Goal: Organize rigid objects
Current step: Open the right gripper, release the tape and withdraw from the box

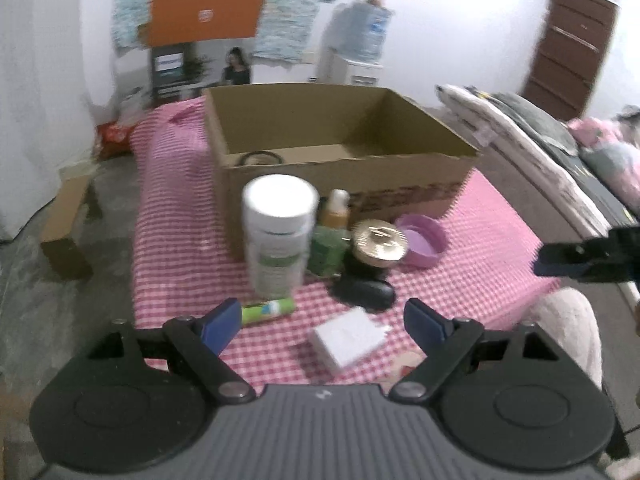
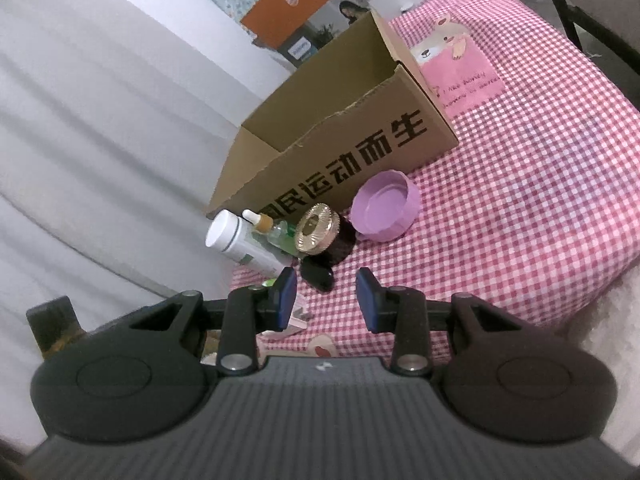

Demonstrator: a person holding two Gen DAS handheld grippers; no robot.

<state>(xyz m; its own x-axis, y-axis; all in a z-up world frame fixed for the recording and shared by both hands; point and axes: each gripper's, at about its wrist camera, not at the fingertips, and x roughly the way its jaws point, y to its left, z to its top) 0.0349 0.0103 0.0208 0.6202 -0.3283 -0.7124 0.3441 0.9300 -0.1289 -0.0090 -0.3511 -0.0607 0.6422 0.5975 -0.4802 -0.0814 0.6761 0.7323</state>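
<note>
Now both grippers hover with their jaws apart and nothing between them, so the step in hand looks like choosing and approaching the first thing to go into the cardboard box (image 1: 344, 160). The left gripper (image 1: 320, 320) is spread wide; the right gripper (image 2: 326, 298) is parted more narrowly.

Just ahead of the left gripper lie a white block (image 1: 346, 338) between its fingers and a green tube (image 1: 268, 311) beside its left finger. The tube lies flat, its long axis running across the gripper, cap end toward the right. Beyond them stands a tall white bottle (image 1: 278, 232), upright, its long axis vertical and cap on top. Farther on stand a dropper bottle (image 1: 336, 210) and a gold-lidded jar (image 1: 380, 244), both upright, and a purple bowl (image 1: 424, 240) with its mouth facing up. A black pebble-shaped case (image 1: 364, 294) lies flat in front of the jar. All rest on the checked cloth (image 2: 520, 200) over what may be a bed, in a tight cluster touching or just beside each other, with the box right behind.

To do this well, I judge the nearest loose item should go first, since the cluster is crowded and the tall bottle could tip if nudged. For the block, the gripper should descend straight, close across its narrow sides, and lift clear before moving over the box wall. The left view is blurred, so finer detail is uncertain.
</note>
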